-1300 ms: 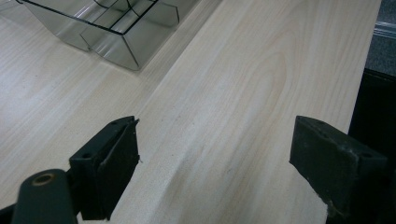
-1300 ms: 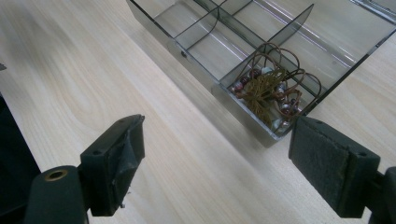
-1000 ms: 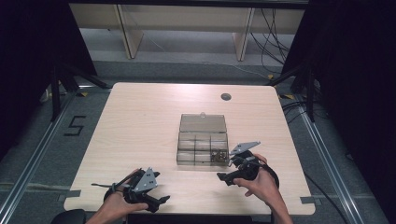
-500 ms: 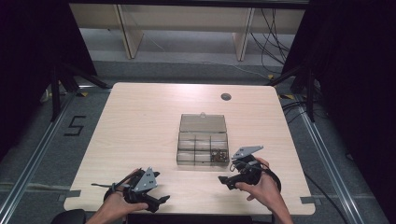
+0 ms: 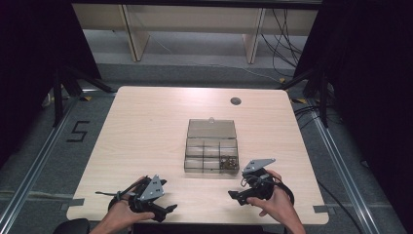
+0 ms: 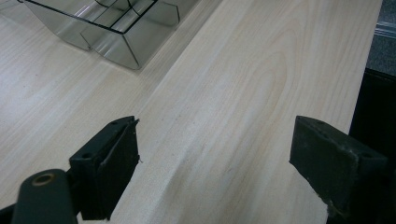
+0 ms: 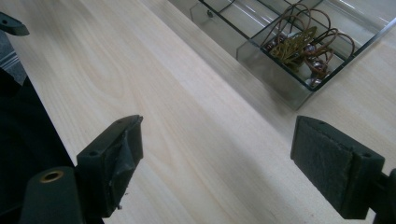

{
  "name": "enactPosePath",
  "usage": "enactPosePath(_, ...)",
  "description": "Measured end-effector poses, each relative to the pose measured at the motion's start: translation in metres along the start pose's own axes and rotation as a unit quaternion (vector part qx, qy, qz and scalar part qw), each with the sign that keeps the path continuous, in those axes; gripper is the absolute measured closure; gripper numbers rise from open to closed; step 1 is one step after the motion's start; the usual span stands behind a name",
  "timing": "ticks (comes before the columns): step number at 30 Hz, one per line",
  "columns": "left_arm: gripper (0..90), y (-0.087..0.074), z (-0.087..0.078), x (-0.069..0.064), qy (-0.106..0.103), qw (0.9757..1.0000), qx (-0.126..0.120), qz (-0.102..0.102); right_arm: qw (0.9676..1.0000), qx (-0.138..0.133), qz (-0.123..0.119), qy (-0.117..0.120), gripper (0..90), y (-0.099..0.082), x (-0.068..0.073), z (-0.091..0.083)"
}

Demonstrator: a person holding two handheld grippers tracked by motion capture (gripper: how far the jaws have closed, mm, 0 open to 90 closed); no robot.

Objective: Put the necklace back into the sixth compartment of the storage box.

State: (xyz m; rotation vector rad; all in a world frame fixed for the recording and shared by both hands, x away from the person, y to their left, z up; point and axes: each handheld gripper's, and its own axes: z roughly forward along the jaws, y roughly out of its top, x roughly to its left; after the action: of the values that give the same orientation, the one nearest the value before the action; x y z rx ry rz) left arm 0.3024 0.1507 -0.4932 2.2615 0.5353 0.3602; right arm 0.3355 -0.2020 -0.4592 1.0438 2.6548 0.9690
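Observation:
A clear plastic compartment box [image 5: 211, 146] lies open at the table's middle, its lid folded back. Its near right compartment holds brass-coloured wire earrings [image 5: 227, 165] [image 7: 299, 44]. My left gripper [image 5: 168, 209] rests near the front edge at the left, open, nothing between its fingers [image 6: 109, 163]. A corner of the box [image 6: 116, 32] lies ahead of it. My right gripper [image 5: 234, 196] hovers by the front edge just below the box's right end, open and empty, pointing left. The box [image 7: 280, 65] sits beyond its pads [image 7: 119, 154].
A small dark round grommet [image 5: 235, 101] sits in the tabletop at the back right. The light wood table [image 5: 146, 131] stands on a grey floor with a tape mark "5" [image 5: 78, 131] at the left. Shelving legs stand behind.
My right gripper has drawn back from the box toward the front edge and a little lower. The left gripper has stayed in place.

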Motion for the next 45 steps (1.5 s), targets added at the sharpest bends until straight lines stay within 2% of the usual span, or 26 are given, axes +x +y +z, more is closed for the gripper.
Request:
enactPosePath(1, 15.1, 0.000, 0.000, 0.000, -0.001, 1.0000, 0.001, 0.002, 1.0000, -0.009, 0.001, -0.001, 17.8, -0.001, 0.001, 0.002)
enactPosePath(3, 15.1, 0.000, 0.000, 0.002, 0.003, 0.9999, 0.003, 0.011, 1.0000, 0.003, 0.006, 0.007, 17.8, -0.002, 0.003, -0.001)
enactPosePath(4, 15.1, 0.000, 0.000, 0.002, 0.003, 0.9999, 0.004, 0.012, 0.9999, -0.007, 0.009, 0.007, 17.8, -0.003, 0.003, 0.001)
enactPosePath(5, 15.1, 0.000, 0.000, 0.001, 0.001, 1.0000, 0.007, 0.001, 1.0000, 0.003, 0.003, 0.009, 17.8, -0.003, 0.003, 0.000)
enactPosePath(9, 15.1, 0.000, 0.000, 0.000, 0.004, 1.0000, 0.006, 0.000, 1.0000, 0.000, -0.001, 0.009, 17.8, -0.006, 0.003, 0.000)
enactPosePath(11, 15.1, 0.000, 0.000, 0.000, 0.004, 1.0000, 0.006, 0.000, 0.9998, 0.010, 0.016, 0.001, 17.8, -0.008, 0.005, -0.001)
enactPosePath(13, 15.0, 0.000, 0.000, 0.000, 0.004, 1.0000, 0.006, 0.000, 0.9999, 0.005, 0.006, 0.012, 17.8, -0.008, 0.004, -0.001)
enactPosePath(14, 15.1, 0.000, 0.000, 0.000, 0.004, 1.0000, 0.006, 0.000, 1.0000, -0.001, -0.006, 0.008, 17.8, -0.010, 0.003, 0.000)
enactPosePath(16, 15.1, 0.000, 0.000, 0.000, 0.004, 1.0000, 0.005, 0.000, 0.9999, 0.003, -0.002, 0.012, 17.8, -0.012, 0.004, 0.000)
enactPosePath(17, 15.1, 0.000, 0.000, 0.000, 0.003, 1.0000, 0.004, 0.000, 0.9998, 0.007, 0.015, 0.009, 17.8, -0.012, 0.005, -0.001)
enactPosePath(19, 15.1, 0.000, 0.000, 0.000, 0.001, 1.0000, 0.006, 0.000, 0.9999, -0.003, 0.011, 0.007, 17.8, -0.014, 0.005, 0.001)
enactPosePath(22, 15.1, 0.000, 0.000, 0.001, 0.001, 1.0000, 0.007, 0.000, 0.9999, 0.007, 0.012, -0.001, 17.8, -0.017, 0.003, 0.001)
enactPosePath(24, 15.1, 0.000, 0.000, 0.000, 0.005, 1.0000, 0.006, 0.000, 0.9998, 0.008, 0.015, 0.013, 17.8, -0.019, 0.004, 0.000)
enactPosePath(25, 15.1, 0.000, 0.000, 0.000, 0.005, 1.0000, 0.006, 0.000, 0.9999, -0.005, 0.010, 0.009, 17.8, -0.020, 0.003, 0.002)
enactPosePath(26, 15.1, 0.000, 0.000, 0.000, 0.004, 1.0000, 0.006, 0.000, 0.9998, -0.001, 0.017, 0.010, 17.8, -0.021, 0.004, 0.001)
enactPosePath(28, 15.1, 0.000, 0.000, 0.000, 0.001, 1.0000, 0.008, 0.001, 1.0000, 0.000, 0.005, 0.006, 17.8, -0.023, 0.002, 0.001)
enactPosePath(30, 15.1, 0.000, 0.000, 0.000, 0.001, 1.0000, 0.008, 0.001, 0.9999, 0.003, 0.007, 0.010, 17.8, -0.025, 0.003, 0.001)
enactPosePath(31, 15.1, -0.001, 0.001, 0.000, -0.002, 1.0000, 0.005, -0.003, 0.9997, -0.003, 0.022, 0.011, 17.8, -0.026, 0.005, 0.001)
enactPosePath(33, 15.1, -0.001, 0.001, 0.000, 0.004, 0.9999, 0.009, 0.003, 1.0000, -0.003, 0.009, 0.002, 17.7, -0.029, 0.003, 0.001)
enactPosePath(35, 15.1, -0.001, 0.001, 0.000, 0.003, 0.9999, 0.010, 0.004, 0.9998, -0.003, 0.019, 0.005, 17.3, -0.030, 0.004, 0.001)
enactPosePath(36, 15.1, -0.001, 0.001, 0.000, 0.003, 0.9999, 0.010, 0.004, 0.9999, 0.006, 0.011, 0.003, 17.3, -0.031, 0.004, 0.000)
enactPosePath(39, 15.1, -0.001, 0.001, 0.000, 0.003, 0.9999, 0.010, 0.004, 0.9999, -0.003, 0.009, 0.005, 17.3, -0.034, 0.005, 0.002)
enactPosePath(40, 15.1, -0.001, 0.001, 0.000, 0.003, 0.9999, 0.011, 0.004, 0.9997, -0.002, 0.026, 0.007, 17.3, -0.035, 0.008, 0.002)
enactPosePath(41, 15.1, -0.001, 0.001, 0.000, 0.003, 0.9999, 0.011, 0.004, 0.9997, 0.001, 0.024, 0.009, 17.3, -0.035, 0.008, 0.002)
enactPosePath(42, 15.1, -0.001, 0.001, 0.000, 0.003, 0.9999, 0.011, 0.005, 1.0000, -0.003, 0.006, 0.003, 17.3, -0.036, 0.005, 0.002)
enactPosePath(45, 15.1, -0.001, 0.002, 0.000, 0.000, 0.9999, 0.012, 0.005, 1.0000, -0.002, 0.006, 0.002, 17.3, -0.038, 0.006, 0.002)
